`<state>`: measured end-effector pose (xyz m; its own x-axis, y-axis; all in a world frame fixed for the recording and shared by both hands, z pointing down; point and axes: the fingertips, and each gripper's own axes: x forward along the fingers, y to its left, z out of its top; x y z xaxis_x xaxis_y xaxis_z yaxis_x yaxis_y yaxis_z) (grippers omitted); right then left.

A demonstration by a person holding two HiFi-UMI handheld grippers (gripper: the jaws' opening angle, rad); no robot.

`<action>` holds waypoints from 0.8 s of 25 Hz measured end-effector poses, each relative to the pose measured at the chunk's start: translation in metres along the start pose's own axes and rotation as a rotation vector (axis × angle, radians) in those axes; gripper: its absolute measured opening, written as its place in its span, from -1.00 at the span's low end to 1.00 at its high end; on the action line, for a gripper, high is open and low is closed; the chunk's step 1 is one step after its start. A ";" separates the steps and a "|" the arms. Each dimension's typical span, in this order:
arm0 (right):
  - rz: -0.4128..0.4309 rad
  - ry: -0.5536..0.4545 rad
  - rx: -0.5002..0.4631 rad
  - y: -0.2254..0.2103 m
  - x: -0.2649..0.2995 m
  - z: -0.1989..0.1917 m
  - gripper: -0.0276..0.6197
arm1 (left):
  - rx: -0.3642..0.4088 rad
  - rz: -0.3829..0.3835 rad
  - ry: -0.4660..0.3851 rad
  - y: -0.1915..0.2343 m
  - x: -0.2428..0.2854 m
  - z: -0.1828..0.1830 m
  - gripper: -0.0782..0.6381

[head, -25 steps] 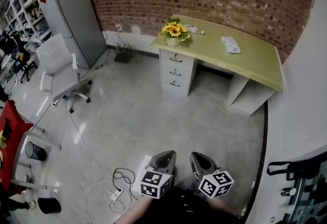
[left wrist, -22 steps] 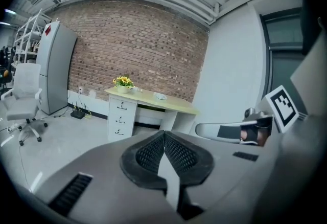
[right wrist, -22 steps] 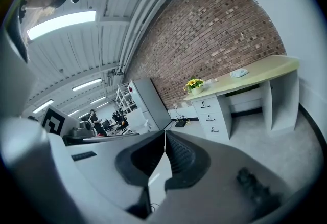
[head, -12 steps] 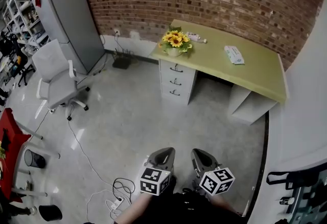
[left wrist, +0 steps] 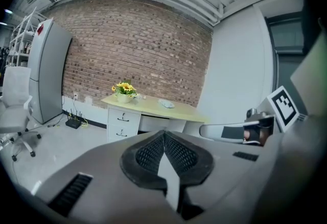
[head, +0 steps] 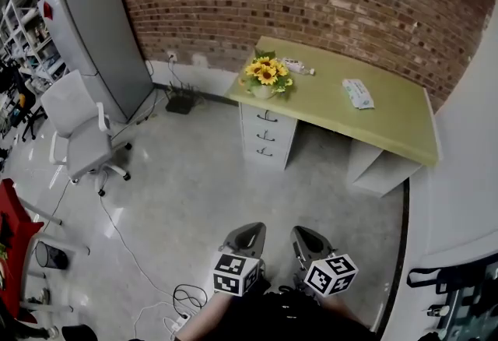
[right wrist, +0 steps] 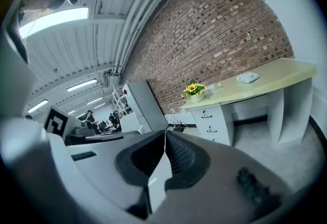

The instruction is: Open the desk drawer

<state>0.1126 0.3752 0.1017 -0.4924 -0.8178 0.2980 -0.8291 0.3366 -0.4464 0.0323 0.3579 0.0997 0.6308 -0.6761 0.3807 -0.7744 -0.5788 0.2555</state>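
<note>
A desk (head: 389, 110) with a pale green top stands against the brick wall, far ahead of both grippers. Its white drawer unit (head: 267, 135) has three closed drawers with dark handles; it also shows in the left gripper view (left wrist: 122, 121) and the right gripper view (right wrist: 210, 120). My left gripper (head: 247, 239) and right gripper (head: 306, 242) are side by side at the bottom of the head view, over bare floor. Both are shut with nothing between the jaws, pointing toward the desk.
A sunflower pot (head: 264, 76), a small bottle (head: 297, 65) and a wipes packet (head: 358, 93) lie on the desk. A white office chair (head: 78, 137) and grey cabinet (head: 97, 36) stand left. Cables with a power strip (head: 175, 316) lie on the floor left of my left gripper.
Both grippers, still shut and side by side, have been carried forward across the floor toward the desk. The chair and cables have slid left and down in the head view.
</note>
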 end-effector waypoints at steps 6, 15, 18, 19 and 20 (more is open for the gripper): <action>-0.018 -0.001 0.064 -0.010 0.026 0.006 -0.87 | 0.001 -0.019 0.020 0.020 0.019 0.005 -0.76; -0.028 0.001 0.117 -0.014 0.064 0.004 -0.87 | -0.001 -0.034 0.051 0.052 0.036 0.004 -0.75; -0.021 -0.020 0.132 -0.011 0.075 0.007 -0.87 | -0.001 -0.037 0.053 0.062 0.038 0.005 -0.75; -0.022 -0.020 0.133 -0.009 0.079 0.008 -0.87 | 0.000 -0.040 0.046 0.065 0.039 0.007 -0.75; -0.023 -0.018 0.132 -0.008 0.083 0.008 -0.87 | 0.001 -0.042 0.040 0.068 0.040 0.009 -0.75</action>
<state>0.0806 0.3013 0.1232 -0.4681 -0.8329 0.2951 -0.7974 0.2543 -0.5473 0.0053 0.2870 0.1245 0.6606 -0.6324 0.4045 -0.7470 -0.6071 0.2709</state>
